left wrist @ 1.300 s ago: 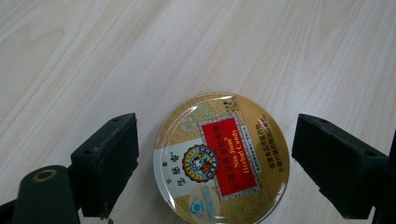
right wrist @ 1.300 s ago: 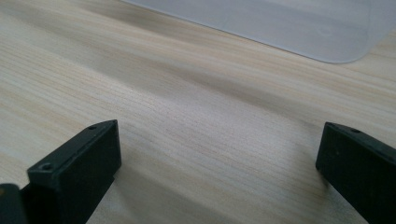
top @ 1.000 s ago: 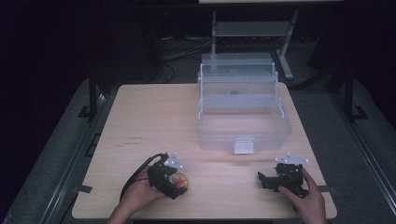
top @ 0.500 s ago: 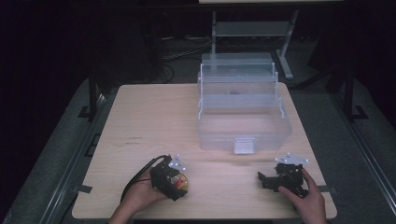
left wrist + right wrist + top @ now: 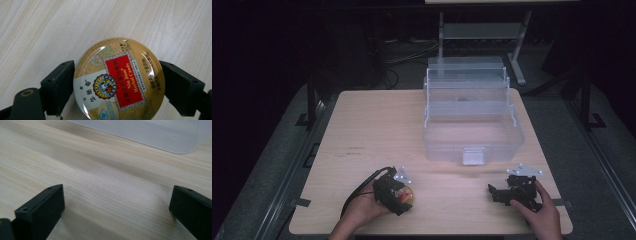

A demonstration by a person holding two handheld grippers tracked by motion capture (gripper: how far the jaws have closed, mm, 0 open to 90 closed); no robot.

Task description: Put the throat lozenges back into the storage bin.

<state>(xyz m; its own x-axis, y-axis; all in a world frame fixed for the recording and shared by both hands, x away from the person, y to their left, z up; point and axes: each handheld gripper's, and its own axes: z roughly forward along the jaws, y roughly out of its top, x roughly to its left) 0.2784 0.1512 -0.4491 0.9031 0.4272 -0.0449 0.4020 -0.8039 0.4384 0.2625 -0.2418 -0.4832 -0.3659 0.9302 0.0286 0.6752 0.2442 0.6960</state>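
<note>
Left claw [image 5: 404, 196] clamped on a round gold candy tin [image 5: 119, 80], one black jaw against each side of the rim, label facing up with a red panel across it. Tin [image 5: 406, 195] held just over the bench [image 5: 377, 125] at the near left, with pale wood grain behind it in the left gripper view. Right claw [image 5: 496, 192] low at the near right edge, jaws wide apart with bare wood between them. Clear plastic box [image 5: 472, 117] standing open at the far middle of the bench, well apart from both claws; its near corner [image 5: 160, 135] visible past the right jaws.
</note>
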